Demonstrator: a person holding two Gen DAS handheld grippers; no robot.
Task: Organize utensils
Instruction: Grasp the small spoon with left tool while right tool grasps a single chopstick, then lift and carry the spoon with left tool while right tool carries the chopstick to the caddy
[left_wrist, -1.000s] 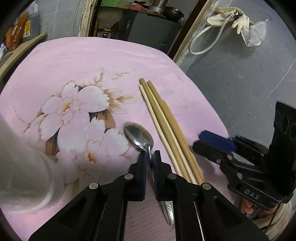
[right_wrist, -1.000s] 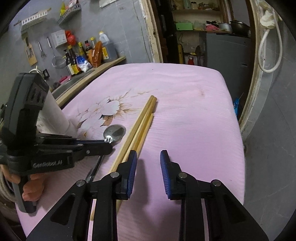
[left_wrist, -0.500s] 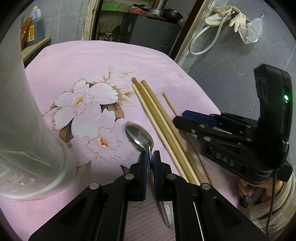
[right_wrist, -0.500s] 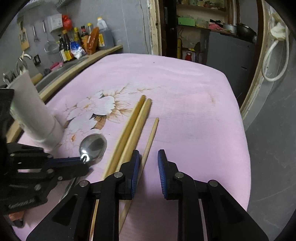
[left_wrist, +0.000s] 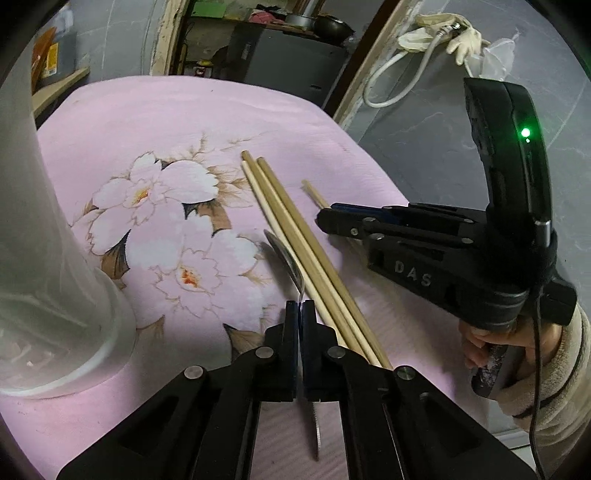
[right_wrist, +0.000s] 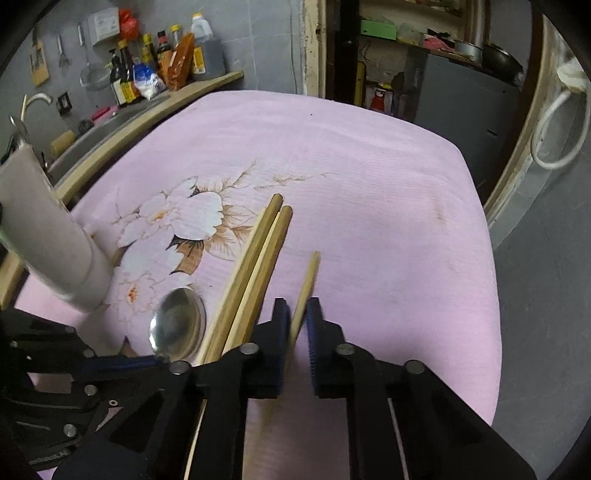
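Note:
My left gripper (left_wrist: 299, 308) is shut on the handle of a metal spoon (left_wrist: 286, 254), which is tilted on edge just above the pink cloth; its bowl (right_wrist: 179, 325) shows in the right wrist view. Three wooden chopsticks (left_wrist: 295, 229) lie together beside the spoon. A fourth, thinner chopstick (right_wrist: 304, 291) lies apart to their right. My right gripper (right_wrist: 297, 317) straddles this single chopstick, with the jaws narrowed around it and a small gap still on the right side. It also shows in the left wrist view (left_wrist: 325, 218).
A tall translucent white holder (left_wrist: 44, 258) stands on the flowered pink tablecloth (right_wrist: 369, 184) at the left. Sauce bottles (right_wrist: 155, 66) line a counter behind. The table edge drops off to the right toward a grey wall.
The left gripper has turned the spoon onto its edge and lifted it. The right gripper moved forward over the separated chopstick and narrowed its jaws around it.

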